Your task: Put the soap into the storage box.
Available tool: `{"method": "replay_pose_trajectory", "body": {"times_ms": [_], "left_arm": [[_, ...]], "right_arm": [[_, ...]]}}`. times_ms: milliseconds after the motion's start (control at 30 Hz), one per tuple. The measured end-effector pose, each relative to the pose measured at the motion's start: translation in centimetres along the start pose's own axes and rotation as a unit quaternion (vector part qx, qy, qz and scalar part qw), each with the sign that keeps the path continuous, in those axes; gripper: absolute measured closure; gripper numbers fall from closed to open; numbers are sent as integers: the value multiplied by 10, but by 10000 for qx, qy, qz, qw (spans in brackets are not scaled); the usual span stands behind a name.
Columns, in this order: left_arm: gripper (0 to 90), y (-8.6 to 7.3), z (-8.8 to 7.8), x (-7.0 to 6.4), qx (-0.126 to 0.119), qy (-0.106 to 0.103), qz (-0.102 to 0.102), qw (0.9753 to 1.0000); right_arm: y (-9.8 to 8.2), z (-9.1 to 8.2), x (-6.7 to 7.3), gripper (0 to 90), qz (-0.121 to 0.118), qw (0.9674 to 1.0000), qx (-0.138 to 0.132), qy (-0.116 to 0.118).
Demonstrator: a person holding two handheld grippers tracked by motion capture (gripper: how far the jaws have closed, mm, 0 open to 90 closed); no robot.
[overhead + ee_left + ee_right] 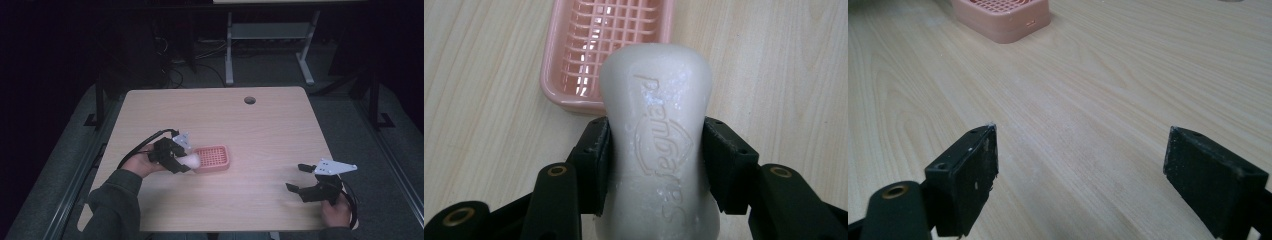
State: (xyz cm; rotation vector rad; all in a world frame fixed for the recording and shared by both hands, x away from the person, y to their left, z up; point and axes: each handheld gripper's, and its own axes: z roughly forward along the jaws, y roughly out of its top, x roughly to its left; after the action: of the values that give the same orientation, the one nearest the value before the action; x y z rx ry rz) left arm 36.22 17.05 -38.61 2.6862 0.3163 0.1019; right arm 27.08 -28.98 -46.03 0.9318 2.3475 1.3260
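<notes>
A white bar of soap (659,135) with raised lettering is clamped between the black jaws of my left gripper (656,165). In the high view the soap (191,161) hangs at the left rim of a pink slotted soap dish (214,157), and the left gripper (181,161) points right toward it. The dish (609,45) lies just beyond the soap's far end in the left gripper view. My right gripper (296,178) rests low near the table's front right, its jaws wide apart (1080,175) over bare wood. Its view has the dish (1003,17) far off.
The light wooden table (260,135) has a round cable hole (249,100) near its back edge. Beyond the table stand the white legs of another desk (229,50) on a dark floor. A sleeve (112,200) comes in at the bottom left.
</notes>
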Motion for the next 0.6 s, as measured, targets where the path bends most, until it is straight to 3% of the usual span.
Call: {"method": "replay_pose_trajectory", "body": {"times_ms": [600], "left_arm": [[491,22,0,6,6,-12,152,9999]], "right_arm": [[0,-1,0,135,-1,10000,-14,-2]]}}
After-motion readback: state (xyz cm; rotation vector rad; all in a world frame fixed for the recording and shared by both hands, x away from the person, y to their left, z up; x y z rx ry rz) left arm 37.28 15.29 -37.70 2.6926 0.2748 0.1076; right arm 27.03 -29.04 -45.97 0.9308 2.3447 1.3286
